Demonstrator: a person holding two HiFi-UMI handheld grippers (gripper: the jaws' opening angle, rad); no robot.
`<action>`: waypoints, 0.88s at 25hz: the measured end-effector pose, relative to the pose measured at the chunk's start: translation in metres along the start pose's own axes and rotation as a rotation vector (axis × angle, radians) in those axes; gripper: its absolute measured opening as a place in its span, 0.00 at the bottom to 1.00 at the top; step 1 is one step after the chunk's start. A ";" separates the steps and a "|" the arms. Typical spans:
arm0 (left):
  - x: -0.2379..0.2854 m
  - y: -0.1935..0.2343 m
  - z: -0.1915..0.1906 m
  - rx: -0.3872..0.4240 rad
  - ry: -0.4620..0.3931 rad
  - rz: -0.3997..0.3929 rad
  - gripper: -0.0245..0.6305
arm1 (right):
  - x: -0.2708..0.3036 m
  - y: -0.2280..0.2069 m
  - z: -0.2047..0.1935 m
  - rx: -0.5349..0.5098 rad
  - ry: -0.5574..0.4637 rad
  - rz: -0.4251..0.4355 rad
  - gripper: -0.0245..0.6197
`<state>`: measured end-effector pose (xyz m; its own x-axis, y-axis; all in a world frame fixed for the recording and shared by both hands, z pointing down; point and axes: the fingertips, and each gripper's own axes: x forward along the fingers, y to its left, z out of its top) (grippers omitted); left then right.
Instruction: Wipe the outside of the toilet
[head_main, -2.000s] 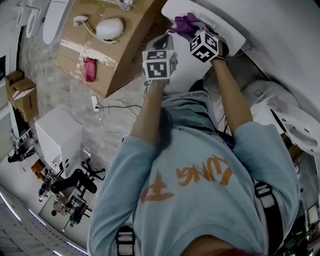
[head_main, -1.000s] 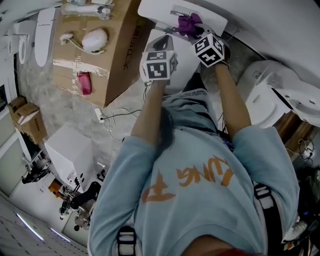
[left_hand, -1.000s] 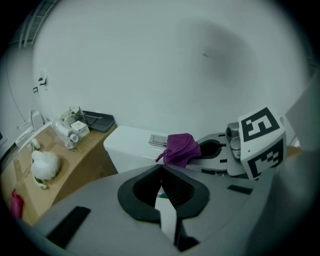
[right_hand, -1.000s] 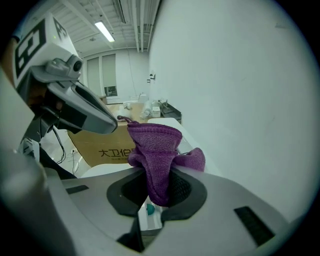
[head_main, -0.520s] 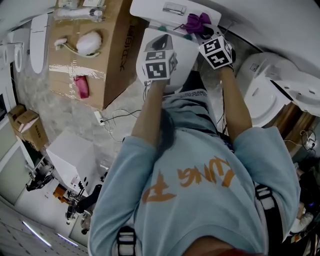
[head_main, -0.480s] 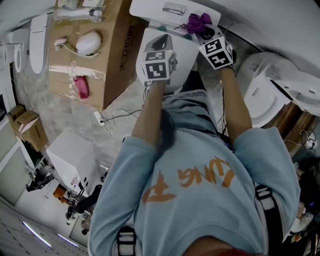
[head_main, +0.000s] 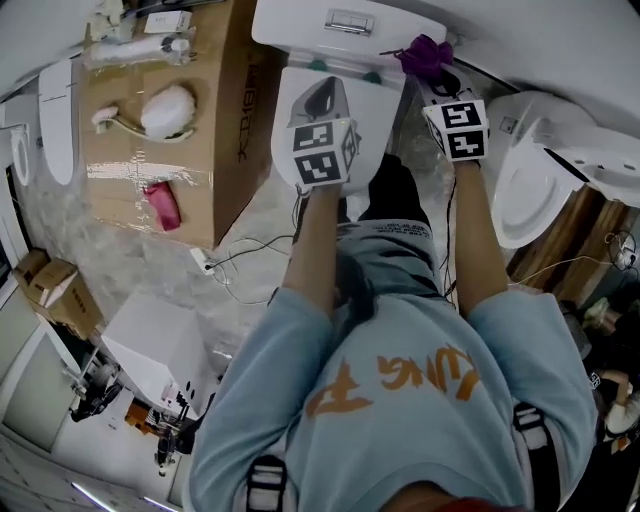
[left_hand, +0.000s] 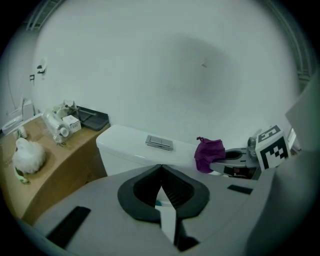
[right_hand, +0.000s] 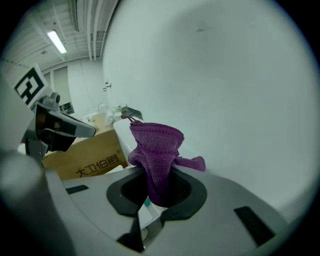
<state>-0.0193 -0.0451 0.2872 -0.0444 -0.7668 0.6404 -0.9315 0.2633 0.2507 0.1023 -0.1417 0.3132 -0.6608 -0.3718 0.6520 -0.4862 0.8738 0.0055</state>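
Observation:
The white toilet has its tank (head_main: 300, 22) at the top of the head view, with a chrome flush button (head_main: 348, 21) and the closed lid (head_main: 372, 120) below. My right gripper (head_main: 432, 72) is shut on a purple cloth (head_main: 425, 53) at the tank's right end; whether the cloth touches the tank I cannot tell. In the right gripper view the cloth (right_hand: 156, 157) bunches up out of the jaws, with the wall behind. My left gripper (head_main: 318, 100) hovers over the lid, shut and holding nothing. Its own view shows the tank (left_hand: 127, 145), the cloth (left_hand: 209, 153) and the right gripper (left_hand: 235, 160).
A cardboard box (head_main: 215, 130) stands left of the toilet with a white puff (head_main: 167, 108) and a pink item (head_main: 162, 205) on top. Another white toilet (head_main: 540, 160) is close on the right. Cables (head_main: 240, 262) lie on the floor.
My right gripper has carried the purple cloth from the middle of the tank top toward its right end. The left gripper has stayed over the lid. The head view has shifted.

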 end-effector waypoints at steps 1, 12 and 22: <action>0.001 0.003 -0.001 0.001 -0.019 -0.017 0.07 | -0.004 -0.003 -0.001 0.034 -0.020 -0.039 0.15; -0.012 0.099 -0.031 0.028 -0.143 -0.140 0.07 | 0.005 0.120 -0.009 0.239 -0.190 -0.073 0.15; -0.003 0.190 -0.048 0.056 -0.216 -0.102 0.07 | 0.123 0.224 0.033 0.128 -0.241 0.127 0.15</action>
<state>-0.1790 0.0350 0.3676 -0.0196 -0.8969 0.4417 -0.9534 0.1498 0.2619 -0.1067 -0.0026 0.3697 -0.8301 -0.3391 0.4427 -0.4489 0.8773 -0.1698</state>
